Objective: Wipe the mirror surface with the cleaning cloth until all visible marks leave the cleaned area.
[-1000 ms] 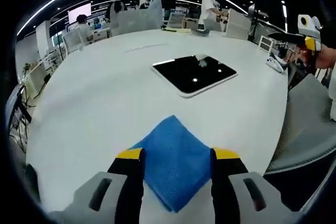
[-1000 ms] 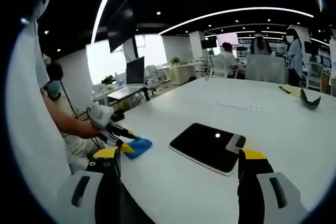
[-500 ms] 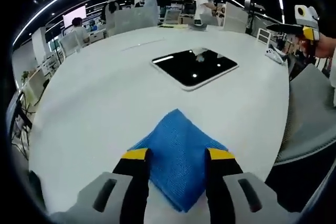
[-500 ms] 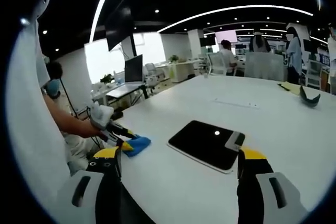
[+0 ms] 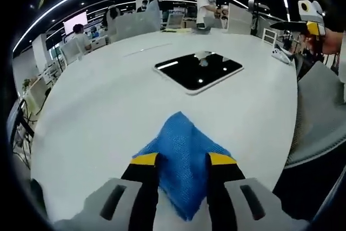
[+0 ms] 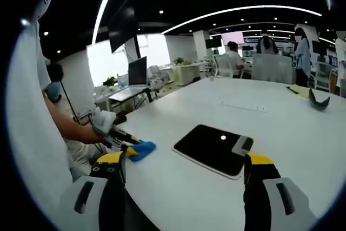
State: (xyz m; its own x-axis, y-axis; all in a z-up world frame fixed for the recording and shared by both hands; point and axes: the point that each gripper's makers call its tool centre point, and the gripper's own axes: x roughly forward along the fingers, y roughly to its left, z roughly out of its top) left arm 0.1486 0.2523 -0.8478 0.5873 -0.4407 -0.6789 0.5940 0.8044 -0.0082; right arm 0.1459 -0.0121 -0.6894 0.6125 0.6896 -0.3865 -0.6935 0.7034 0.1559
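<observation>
The room is bright, with long white light strips and small round lamps on a dark ceiling. The white tabletop (image 5: 108,106) shines evenly with soft, weak shadows. Little lamp dots glare on the dark mirror (image 5: 198,70). Both pictures bend a lot near the edges, so straight lines curve. Far people look small and a bit blurry

You've got a blue cloth (image 5: 181,158) w/ rough woven texture — mirror (image 5: 198,70) is glossy dark glass, reflecting lights — on a smooth matt white table (image 5: 102,96).
</observation>
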